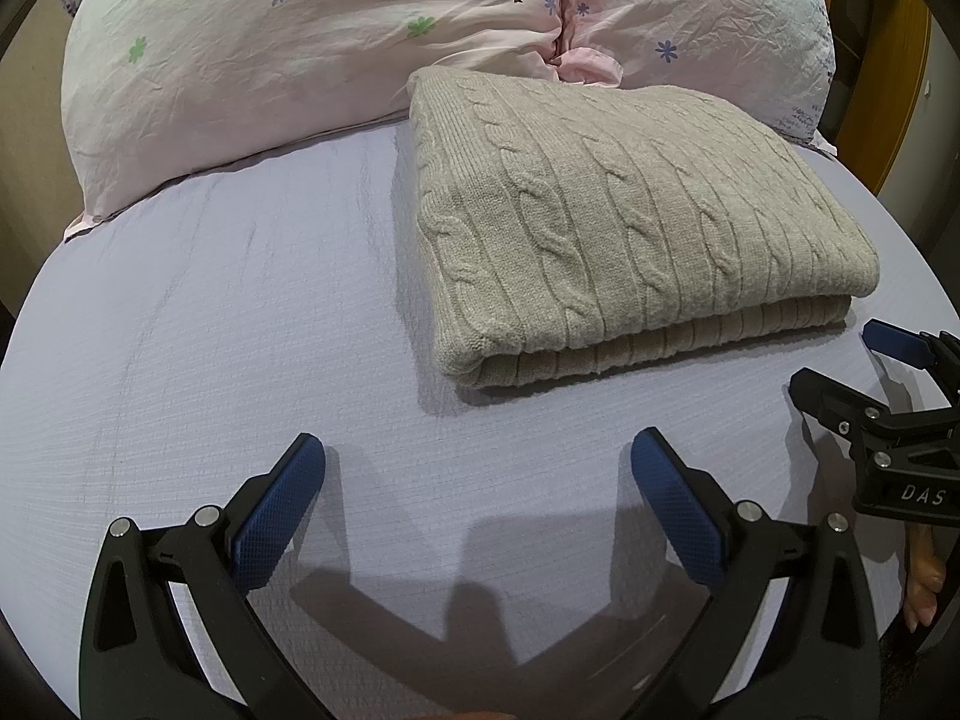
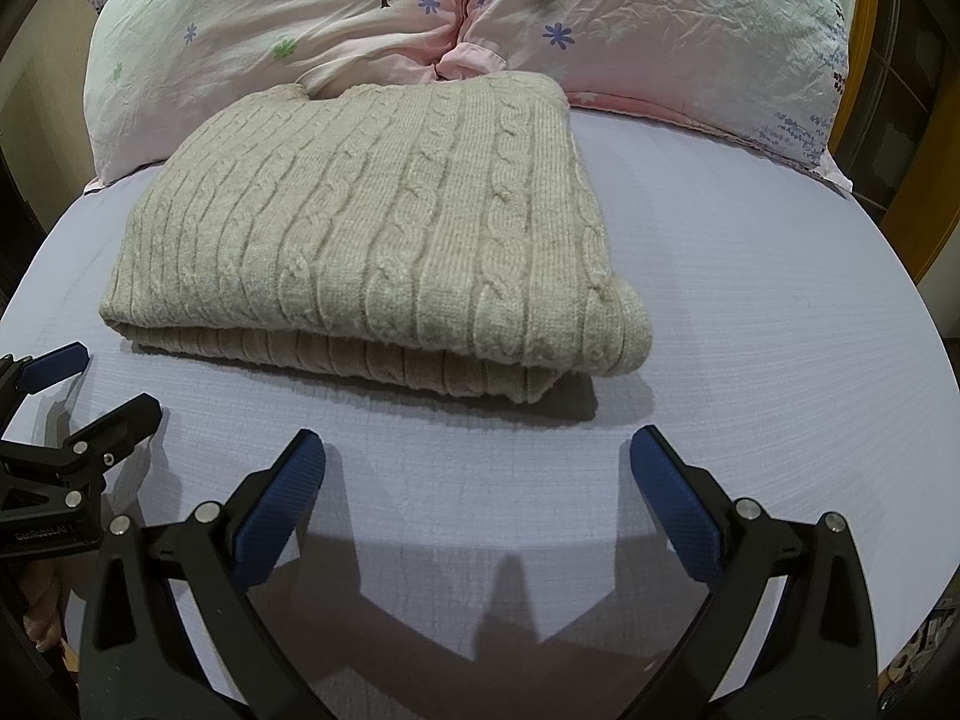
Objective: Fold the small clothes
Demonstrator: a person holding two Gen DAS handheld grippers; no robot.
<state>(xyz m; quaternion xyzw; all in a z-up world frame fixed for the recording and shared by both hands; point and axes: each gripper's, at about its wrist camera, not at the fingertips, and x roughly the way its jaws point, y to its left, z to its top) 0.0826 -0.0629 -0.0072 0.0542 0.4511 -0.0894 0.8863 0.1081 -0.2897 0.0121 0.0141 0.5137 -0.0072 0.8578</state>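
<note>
A beige cable-knit sweater (image 1: 600, 228) is seen folded into a thick rectangular bundle on a pale lavender bed sheet (image 1: 210, 330), its far edge resting against 2 floral pillows (image 1: 270, 60) at the head of the bed. Raised braided cables and narrow ribs are shown running lengthwise across the top layer, and the knit appears soft and slightly fuzzy. At the near edge, a rounded fold is stacked over a lower ribbed layer, which is seen jutting out slightly beneath it. In the right wrist view, a small dip is visible at the sweater's (image 2: 384, 222) far edge, where the pillows (image 2: 630, 18) are met. The left gripper (image 1: 478, 468) is held low over the bare sheet just in front of the bundle, its 2 blue-padded fingers (image 1: 282, 516) spread wide with nothing between them. The right gripper (image 2: 478, 468) is likewise held apart from the garment, its blue pads (image 2: 678, 510) splayed open and empty above the sheet (image 2: 750, 300). Each tool is caught at the edge of the other's view: the right gripper (image 1: 840, 360) is seen at the far right of the left camera, near the sweater's near right corner, and the left gripper (image 2: 111, 384) at the far left of the right camera. Dark shadows of both tools are cast onto the sheet below them.
</note>
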